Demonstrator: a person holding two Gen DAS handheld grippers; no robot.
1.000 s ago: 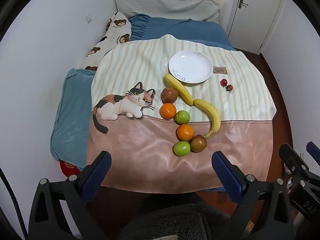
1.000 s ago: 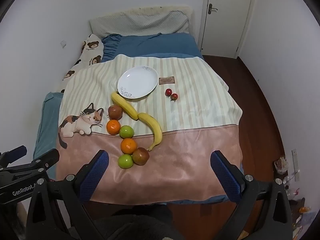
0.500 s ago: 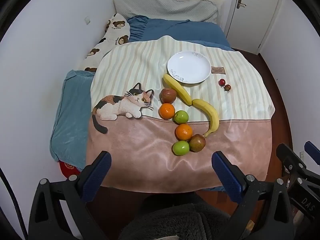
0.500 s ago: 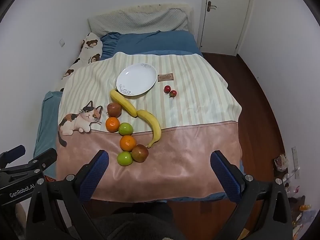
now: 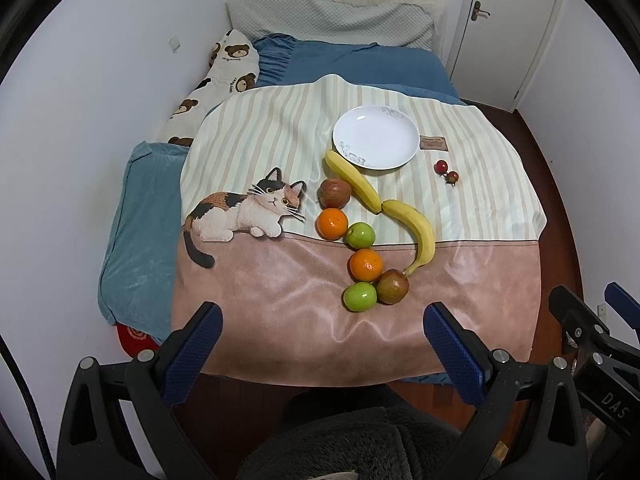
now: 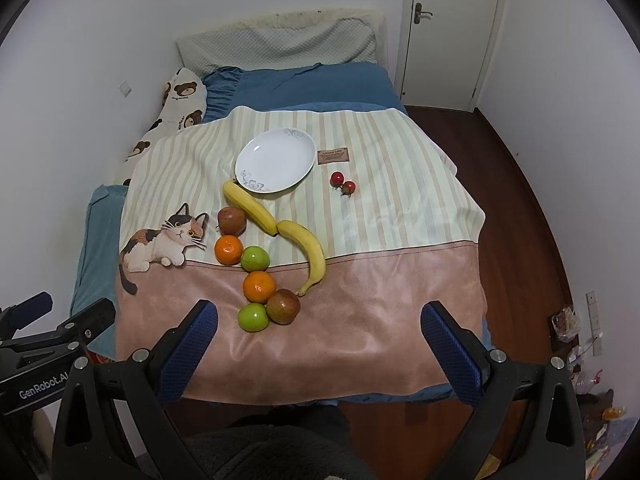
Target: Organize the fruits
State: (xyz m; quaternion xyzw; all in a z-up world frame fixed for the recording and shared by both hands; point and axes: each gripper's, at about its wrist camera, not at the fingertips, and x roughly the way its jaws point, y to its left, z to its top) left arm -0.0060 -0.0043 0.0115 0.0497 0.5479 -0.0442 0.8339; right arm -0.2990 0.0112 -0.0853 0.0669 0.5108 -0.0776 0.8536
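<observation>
Left wrist view: my left hand-held gripper [image 5: 320, 350] and right hand-held gripper [image 6: 318, 344] hang wide, empty. Nothing gathered yet: fruits lie ahead on the bed, the green apple [image 5: 360, 297] nearest, plate [image 5: 376, 137] beyond. Next, reach forward.

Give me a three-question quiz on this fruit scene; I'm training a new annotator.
1. True or false: the white plate holds fruit.
2. How many bananas lie on the blanket?
3. Which touches the near banana's stem tip: A) orange, B) reddish apple, C) green apple?

Key: 1 false; 2 two; 3 B. Both the left gripper and the right gripper are open and empty.
</observation>
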